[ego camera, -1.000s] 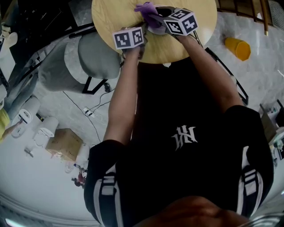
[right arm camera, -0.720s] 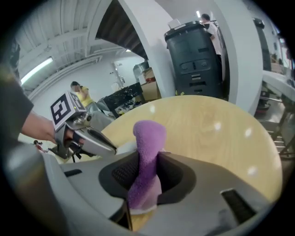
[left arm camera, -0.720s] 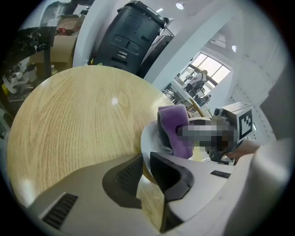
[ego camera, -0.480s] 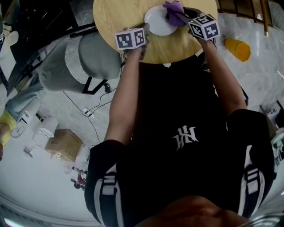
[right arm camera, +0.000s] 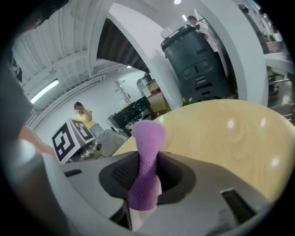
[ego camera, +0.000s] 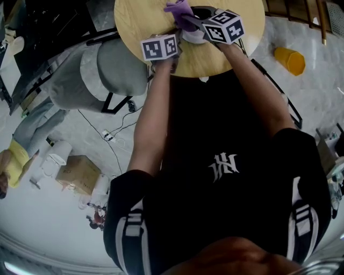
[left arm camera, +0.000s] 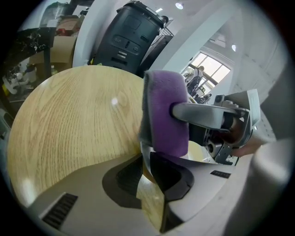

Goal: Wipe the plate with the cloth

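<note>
The white plate (ego camera: pixel 193 36) lies on the round wooden table (ego camera: pixel 140 21), mostly hidden under my right gripper (ego camera: pixel 188 20). That gripper is shut on a purple cloth (ego camera: pixel 178 8), which rests over the plate's left part. In the right gripper view the cloth (right arm camera: pixel 146 143) stands up clamped between the jaws of the right gripper (right arm camera: pixel 140 184). My left gripper (ego camera: pixel 177 36) sits at the plate's near left edge. In the left gripper view the left gripper (left arm camera: pixel 146 163) pinches the plate's rim (left arm camera: pixel 191 159), with the cloth (left arm camera: pixel 166 110) just beyond it.
A grey chair (ego camera: pixel 115 67) stands left of the table. On the floor are a yellow cup (ego camera: pixel 289 60) to the right and a cardboard box (ego camera: pixel 78 173) to the left. A black bin (left arm camera: pixel 133 32) stands behind the table. A person in yellow (ego camera: pixel 16 161) is at far left.
Half a second ago the right gripper and cloth were at the plate's right, leaving the plate bare. Now they are back over its left part. The left gripper has stayed put.
</note>
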The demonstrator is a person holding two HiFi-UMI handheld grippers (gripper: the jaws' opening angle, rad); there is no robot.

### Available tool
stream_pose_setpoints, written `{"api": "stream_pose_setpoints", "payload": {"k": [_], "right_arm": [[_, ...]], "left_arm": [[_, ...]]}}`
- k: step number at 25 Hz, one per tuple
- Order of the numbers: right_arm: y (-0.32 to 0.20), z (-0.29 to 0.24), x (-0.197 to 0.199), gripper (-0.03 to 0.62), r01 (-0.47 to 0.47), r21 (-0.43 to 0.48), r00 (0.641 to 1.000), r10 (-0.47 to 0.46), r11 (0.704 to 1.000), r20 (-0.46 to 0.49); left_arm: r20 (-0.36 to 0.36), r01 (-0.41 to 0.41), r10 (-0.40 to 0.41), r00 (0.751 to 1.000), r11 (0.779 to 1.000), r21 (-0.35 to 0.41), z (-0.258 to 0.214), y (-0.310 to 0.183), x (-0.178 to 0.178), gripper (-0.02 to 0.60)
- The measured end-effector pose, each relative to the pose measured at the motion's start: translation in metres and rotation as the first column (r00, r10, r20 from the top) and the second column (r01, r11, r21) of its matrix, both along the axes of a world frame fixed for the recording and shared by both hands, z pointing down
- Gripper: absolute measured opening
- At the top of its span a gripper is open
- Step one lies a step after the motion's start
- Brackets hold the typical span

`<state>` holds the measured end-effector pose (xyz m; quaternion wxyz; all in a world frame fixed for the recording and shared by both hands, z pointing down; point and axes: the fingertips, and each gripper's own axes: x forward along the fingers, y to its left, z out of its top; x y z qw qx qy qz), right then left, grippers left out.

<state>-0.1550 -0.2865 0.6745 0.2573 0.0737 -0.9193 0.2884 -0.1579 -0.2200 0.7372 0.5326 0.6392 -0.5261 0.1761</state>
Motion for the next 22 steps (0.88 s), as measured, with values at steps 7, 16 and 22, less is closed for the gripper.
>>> {"api": "stream_pose_setpoints", "payload": {"k": [7, 16, 22], "right_arm": [[-0.004, 0.026, 0.001, 0.105, 0.068, 0.107, 0.991, -0.054, 0.992, -0.125], [-0.054, 0.037, 0.098, 0.106, -0.076, 0.137, 0.973, 0.103, 0.988, -0.208], [-0.048, 0.016, 0.085, 0.106, -0.088, 0.147, 0.988, 0.105, 0.985, -0.115]], "left_arm": [[0.001, 0.006, -0.006, 1.0, 1.0, 0.001, 0.0, 0.003, 0.0, 0.058], [0.006, -0.005, 0.005, 1.0, 1.0, -0.001, 0.0, 0.004, -0.002, 0.057], [0.007, -0.01, 0.01, 1.0, 1.0, 0.0, 0.004, 0.005, -0.004, 0.058]]}}
